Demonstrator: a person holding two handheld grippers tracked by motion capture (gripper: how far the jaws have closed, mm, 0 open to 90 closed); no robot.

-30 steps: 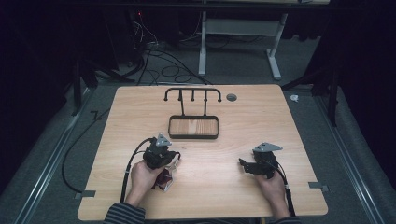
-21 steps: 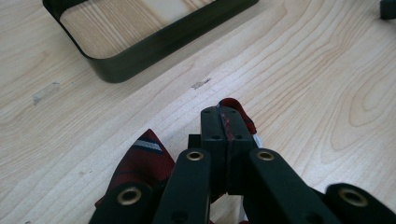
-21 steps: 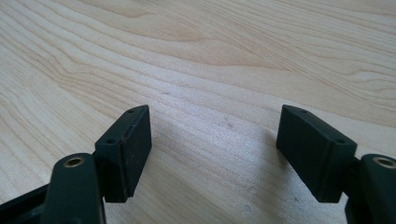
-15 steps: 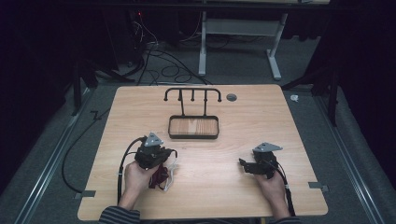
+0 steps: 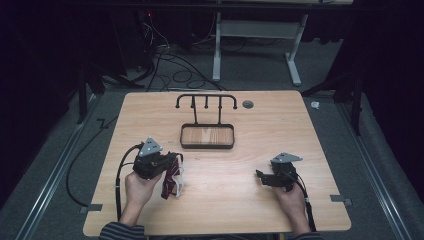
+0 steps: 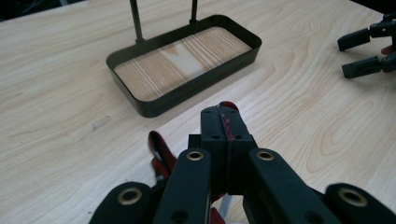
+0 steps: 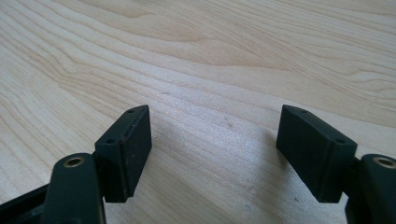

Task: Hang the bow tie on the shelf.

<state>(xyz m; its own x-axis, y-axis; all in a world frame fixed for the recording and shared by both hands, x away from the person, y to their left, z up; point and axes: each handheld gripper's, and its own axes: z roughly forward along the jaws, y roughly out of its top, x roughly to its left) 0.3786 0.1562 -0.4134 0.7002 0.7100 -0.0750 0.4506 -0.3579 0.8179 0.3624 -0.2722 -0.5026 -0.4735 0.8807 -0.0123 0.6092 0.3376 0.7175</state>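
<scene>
My left gripper (image 5: 172, 163) is at the table's front left, shut on a thin dark red part of what looks like a pair of glasses (image 5: 171, 182) with red arms and clear lenses. The glasses hang below the jaws, just above the wood. In the left gripper view the jaws (image 6: 223, 117) press on a red edge, and a red arm (image 6: 159, 150) curls out at the lower left. My right gripper (image 5: 260, 176) rests at the front right, open with nothing between its fingers (image 7: 215, 140); it appears again as the right gripper (image 6: 358, 55) at the far edge of the left gripper view.
A shallow black tray (image 5: 207, 146) with a wooden bottom sits at the table's middle, its rim (image 6: 187, 92) just ahead of the left jaws. Behind it stands a black rack of hooks (image 5: 206, 99). A round grommet hole (image 5: 247, 104) lies at the back. Cables trail off the left.
My left gripper has drifted a little to the left with the glasses in it. The right gripper has stayed where it was.
</scene>
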